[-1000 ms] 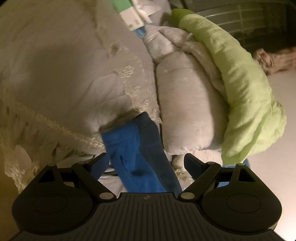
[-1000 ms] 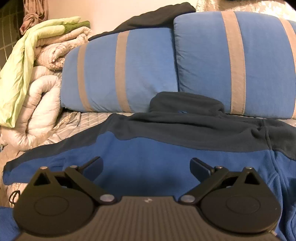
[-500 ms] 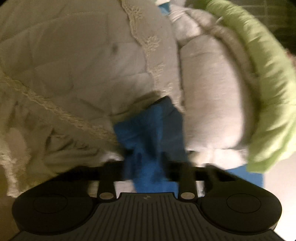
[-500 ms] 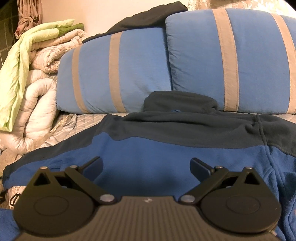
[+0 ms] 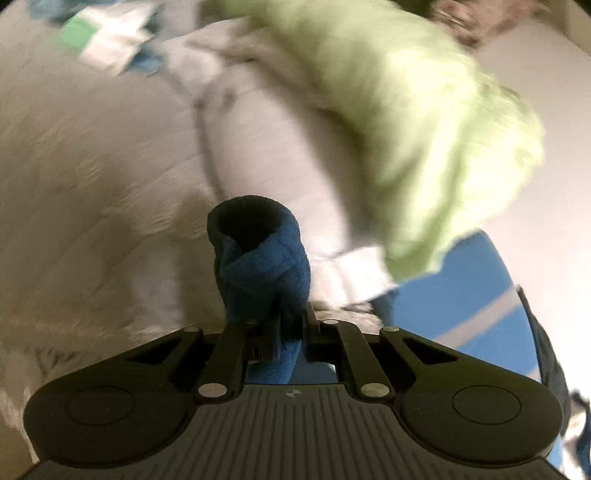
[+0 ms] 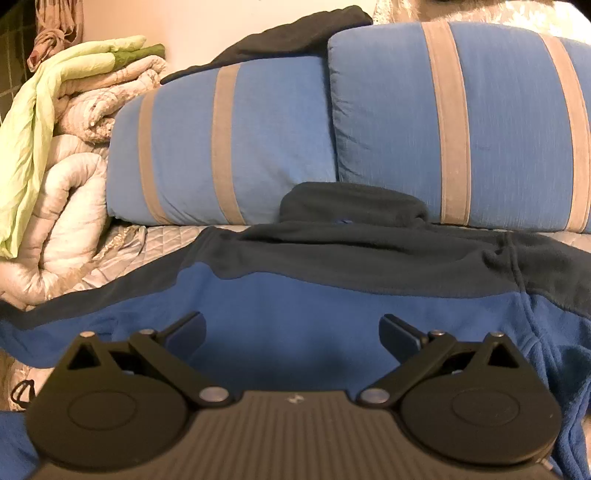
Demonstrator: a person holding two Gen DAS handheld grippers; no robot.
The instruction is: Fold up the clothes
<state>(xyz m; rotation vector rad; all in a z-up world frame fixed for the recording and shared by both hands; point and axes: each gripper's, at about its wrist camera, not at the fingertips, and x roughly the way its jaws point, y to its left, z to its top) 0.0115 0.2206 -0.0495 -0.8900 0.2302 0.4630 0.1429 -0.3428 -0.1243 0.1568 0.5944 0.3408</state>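
Observation:
A blue fleece jacket [image 6: 314,314] with a dark navy yoke and collar lies spread on the bed, collar toward the pillows. Its sleeve end [image 5: 258,258], blue with a dark cuff opening, stands up out of my left gripper [image 5: 284,325], which is shut on it and lifted off the bed. The left wrist view is blurred by motion. My right gripper [image 6: 291,332] hovers open just above the jacket's blue chest, nothing between its fingers. The jacket's right side bunches at the picture's right edge.
Two blue pillows [image 6: 236,147] with tan stripes lean behind the jacket, a dark garment [image 6: 295,33] on top of them. A rolled white quilt [image 6: 62,206] and a lime green blanket [image 5: 424,129] are piled at the left. The bed has a pale quilted cover [image 5: 92,184].
My left gripper closed on the blue sleeve end and lifted it off the bed, rolling as it rose. The right gripper stayed put, still open above the jacket.

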